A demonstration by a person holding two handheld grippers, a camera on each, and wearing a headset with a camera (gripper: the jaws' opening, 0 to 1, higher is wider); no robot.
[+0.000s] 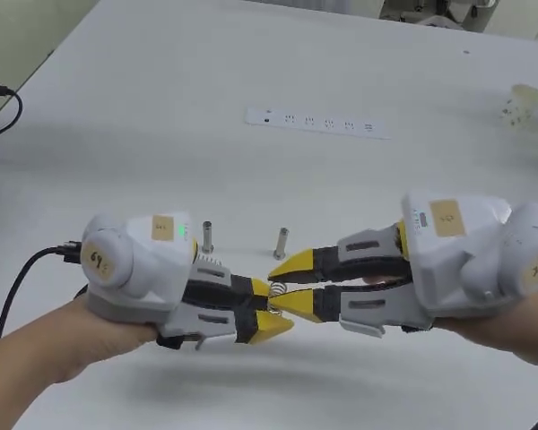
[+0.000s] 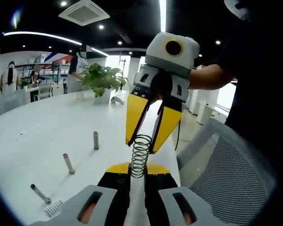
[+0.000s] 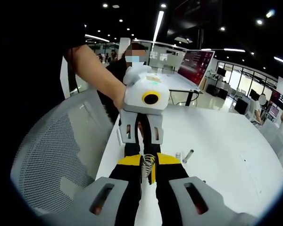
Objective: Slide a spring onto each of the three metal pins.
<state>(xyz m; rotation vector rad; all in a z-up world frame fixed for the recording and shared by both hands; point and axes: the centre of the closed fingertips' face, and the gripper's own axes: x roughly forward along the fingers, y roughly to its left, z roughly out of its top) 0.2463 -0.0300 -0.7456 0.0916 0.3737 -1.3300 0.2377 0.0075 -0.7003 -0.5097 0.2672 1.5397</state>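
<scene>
White table (image 1: pixel 161 90) carries everything. In the head view a power strip (image 1: pixel 314 123) lies flat at 12 o'clock, well beyond the grippers. A pale cup (image 1: pixel 524 103) is at 2 o'clock and a black cable (image 1: pixel 0 107) at 10 o'clock, near the table's edge. The left gripper (image 2: pixel 137 168) and the right gripper (image 3: pixel 147 162) meet tip to tip above the near part of the table, with the spring (image 2: pixel 140 155) between them. The left jaws are clenched on one end of the spring. The right jaws stand on both sides of the other end, and I cannot tell if they press it. The three pins (image 2: pixel 95 140) (image 2: pixel 68 163) (image 2: pixel 40 194) are on the table at 9 o'clock from the spring in the left gripper view. In the head view two of them stand upright just behind the tips, at 11 and 12 o'clock. A loose spring (image 2: pixel 53 208) lies on the table beside the nearest pin. A grey mesh chair (image 2: pixel 226 179) stands at the table's edge, at 4 o'clock in the left gripper view. The room is a large office with a dark ceiling and strip lights (image 2: pixel 162 14). A green plant (image 2: pixel 104 77) is at the table's far end, people are behind it, and a screen (image 3: pixel 195 66) with a red picture shows at 1 o'clock in the right gripper view.
</scene>
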